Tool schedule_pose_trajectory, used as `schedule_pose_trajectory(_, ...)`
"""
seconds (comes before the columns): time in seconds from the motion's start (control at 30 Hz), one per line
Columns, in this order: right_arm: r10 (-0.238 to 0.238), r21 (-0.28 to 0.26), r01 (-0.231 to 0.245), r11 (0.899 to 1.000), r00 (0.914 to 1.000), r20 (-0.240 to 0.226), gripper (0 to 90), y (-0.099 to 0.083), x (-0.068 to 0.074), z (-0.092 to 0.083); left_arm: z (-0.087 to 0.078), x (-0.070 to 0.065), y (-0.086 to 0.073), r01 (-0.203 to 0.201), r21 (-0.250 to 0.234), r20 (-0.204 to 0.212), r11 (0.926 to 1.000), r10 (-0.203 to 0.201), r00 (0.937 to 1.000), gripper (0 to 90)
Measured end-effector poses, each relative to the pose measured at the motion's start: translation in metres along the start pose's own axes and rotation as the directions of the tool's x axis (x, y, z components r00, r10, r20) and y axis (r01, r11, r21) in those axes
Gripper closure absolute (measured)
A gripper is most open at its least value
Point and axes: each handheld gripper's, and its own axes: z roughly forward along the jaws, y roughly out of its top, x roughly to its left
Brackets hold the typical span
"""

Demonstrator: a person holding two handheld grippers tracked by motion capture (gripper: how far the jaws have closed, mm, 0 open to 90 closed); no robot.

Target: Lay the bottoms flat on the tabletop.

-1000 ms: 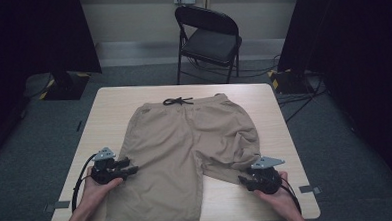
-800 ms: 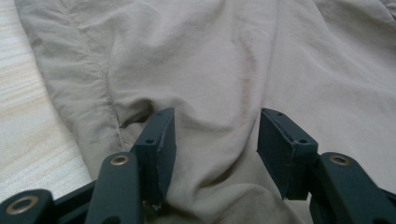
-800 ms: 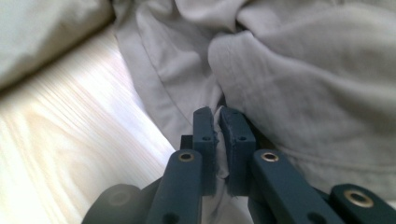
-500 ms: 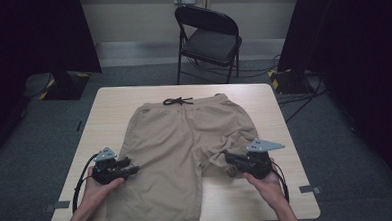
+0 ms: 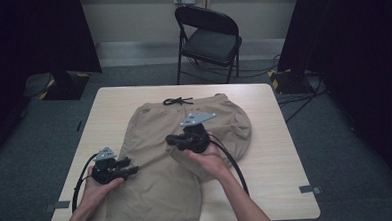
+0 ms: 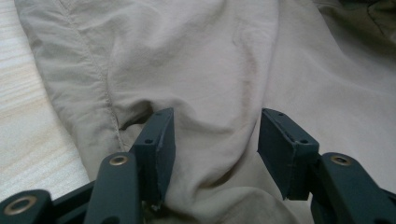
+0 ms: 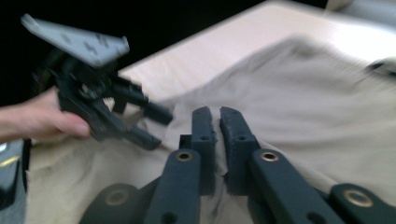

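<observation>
The high view is taken from above a light wooden table [image 5: 99, 119]; a pair of tan shorts [image 5: 157, 187] is spread flat on it, with the black drawstring [image 5: 177, 101] at the far edge and the legs at the near edge. At the near left, the left gripper [image 5: 131, 169] is held low over the outer edge of the left leg; in the left gripper view, its jaws are seen standing apart, with a soft bump of the cloth [image 6: 210, 93] lying between them; the pads are not pressed on that bump, so the gripper is open. The bare table wood [image 6: 28, 140] is seen just to the left of the shorts there. Farther right, near the middle of the shorts, the right gripper [image 5: 171, 139] is held up above the cloth; its jaws have just been closing, and in the right gripper view [image 7: 215, 116] a thin fold of the tan cloth [image 7: 219, 154] is pinched between them; the right leg has been lifted and folded over toward the middle. The left gripper [image 7: 154, 123] is also seen in that blurred view, at its left side. Beyond the table, on the far side, a black folding chair [image 5: 211, 42] is stood on the grey floor.
</observation>
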Motion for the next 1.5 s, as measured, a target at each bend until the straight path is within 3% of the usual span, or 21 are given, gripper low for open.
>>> schedule_pose_trajectory(0.07, 0.008, 0.022, -0.008, 1.000, 0.9999, -0.012, 78.6, -0.005, 0.000, 0.011, 0.000, 0.000, 0.000, -0.001, -0.001, -0.001, 1.0000, 0.001, 1.0000, 46.0)
schedule_pose_trajectory(0.1, 0.017, 0.067, -0.016, 0.998, 0.9999, -0.004, 68.9, -0.015, -0.001, 0.027, 0.000, 0.000, 0.000, -0.001, -0.001, 0.001, 1.0000, 0.001, 1.0000, 45.9)
schedule_pose_trajectory(0.17, 0.030, 0.075, -0.029, 0.997, 0.9995, -0.007, 56.5, -0.023, -0.003, 0.030, 0.000, 0.000, 0.000, -0.002, -0.001, 0.001, 1.0000, 0.002, 1.0000, 45.9)
schedule_pose_trajectory(0.2, 0.030, 0.075, -0.029, 0.997, 0.9995, -0.007, 56.5, -0.023, -0.003, 0.030, 0.000, 0.000, 0.000, -0.002, -0.001, 0.001, 1.0000, 0.002, 1.0000, 45.9)
schedule_pose_trajectory(0.37, 0.048, 0.041, -0.049, 0.998, 0.9986, 0.023, 52.5, -0.036, -0.008, -0.009, 0.000, -0.002, 0.002, -0.013, 0.013, -0.016, 0.9998, 0.013, 0.9998, 45.4)
schedule_pose_trajectory(0.43, 0.048, 0.037, -0.050, 0.998, 0.9982, 0.035, 53.3, -0.040, -0.008, -0.018, -0.001, -0.002, 0.004, 0.011, 0.026, -0.007, 0.9996, -0.011, 0.9999, 44.2)
schedule_pose_trajectory(0.5, 0.056, 0.042, -0.058, 0.997, 0.9972, 0.050, 56.5, -0.054, -0.010, -0.039, -0.005, -0.005, 0.010, 0.008, 0.002, 0.002, 1.0000, -0.008, 1.0000, 49.8)
schedule_pose_trajectory(0.63, 0.068, 0.057, -0.073, 0.996, 0.9938, 0.088, 65.2, -0.086, -0.013, -0.078, -0.014, -0.010, 0.031, 0.033, -0.094, 0.083, 0.9950, -0.025, 0.9963, 62.5)
schedule_pose_trajectory(0.73, 0.074, 0.087, -0.083, 0.993, 0.9917, 0.105, 58.5, -0.104, -0.012, -0.090, -0.005, -0.019, 0.047, -0.005, -0.089, 0.106, 0.9960, 0.015, 0.9942, 68.0)
schedule_pose_trajectory(0.8, 0.079, 0.097, -0.090, 0.991, 0.9908, 0.110, 52.8, -0.110, -0.012, -0.091, 0.008, -0.026, 0.054, -0.012, -0.072, 0.134, 0.9973, 0.022, 0.9907, 68.0)
schedule_pose_trajectory(0.83, 0.108, 0.105, -0.121, 0.987, 0.9864, 0.124, 42.4, -0.122, -0.016, -0.090, 0.023, -0.032, 0.058, -0.020, -0.049, 0.131, 0.9986, 0.026, 0.9910, 60.8)
schedule_pose_trajectory(0.9, 0.116, 0.104, -0.130, 0.986, 0.9845, 0.132, 40.5, -0.126, -0.017, -0.089, 0.032, -0.034, 0.058, -0.013, -0.034, 0.125, 0.9993, 0.017, 0.9921, 55.9)
schedule_pose_trajectory(0.97, 0.075, 0.154, -0.102, 0.983, 0.9818, 0.175, 36.0, -0.133, -0.019, -0.083, 0.044, -0.034, 0.058, -0.022, -0.003, 0.093, 0.9998, 0.022, 0.9954, 47.0)
schedule_pose_trajectory(1.03, 0.076, 0.153, -0.103, 0.983, 0.9820, 0.173, 35.0, -0.134, -0.020, -0.081, 0.050, -0.032, 0.054, 0.006, -0.006, 0.100, 1.0000, -0.005, 0.9950, 46.5)
schedule_pose_trajectory(1.2, 0.026, 0.214, -0.069, 0.975, 0.9798, 0.198, 34.3, -0.142, -0.021, -0.066, 0.056, -0.034, 0.048, -0.039, 0.028, 0.102, 0.9988, 0.036, 0.9941, 64.9)
schedule_pose_trajectory(1.23, 0.004, 0.211, -0.051, 0.976, 0.9763, 0.217, 36.9, -0.141, -0.019, -0.063, 0.056, -0.035, 0.048, -0.037, 0.024, 0.114, 0.9990, 0.034, 0.9928, 74.8)
schedule_pose_trajectory(1.3, -0.009, 0.215, -0.046, 0.976, 0.9690, 0.247, 53.4, -0.140, -0.017, -0.063, 0.056, -0.036, 0.048, -0.051, 0.015, 0.127, 0.9986, 0.048, 0.9907, 81.4)
schedule_pose_trajectory(1.33, -0.009, 0.215, -0.046, 0.976, 0.9690, 0.247, 53.4, -0.140, -0.017, -0.063, 0.056, -0.036, 0.048, -0.051, 0.015, 0.127, 0.9986, 0.048, 0.9907, 84.0)
schedule_pose_trajectory(1.4, 0.006, 0.200, -0.052, 0.979, 0.9739, 0.227, 81.5, -0.139, -0.020, -0.063, 0.057, -0.037, 0.048, -0.045, 0.016, 0.133, 0.9988, 0.043, 0.9902, 85.5)
schedule_pose_trajectory(1.47, 0.014, 0.187, -0.056, 0.981, 0.9755, 0.220, 87.6, -0.137, -0.021, -0.064, 0.056, -0.037, 0.048, -0.054, 0.020, 0.132, 0.9983, 0.051, 0.9900, 85.7)
schedule_pose_trajectory(1.5, 0.034, 0.133, -0.062, 0.989, 0.9785, 0.204, 90.0, -0.129, -0.022, -0.070, 0.055, -0.037, 0.048, -0.056, 0.021, 0.130, 0.9982, 0.053, 0.9901, 85.9)
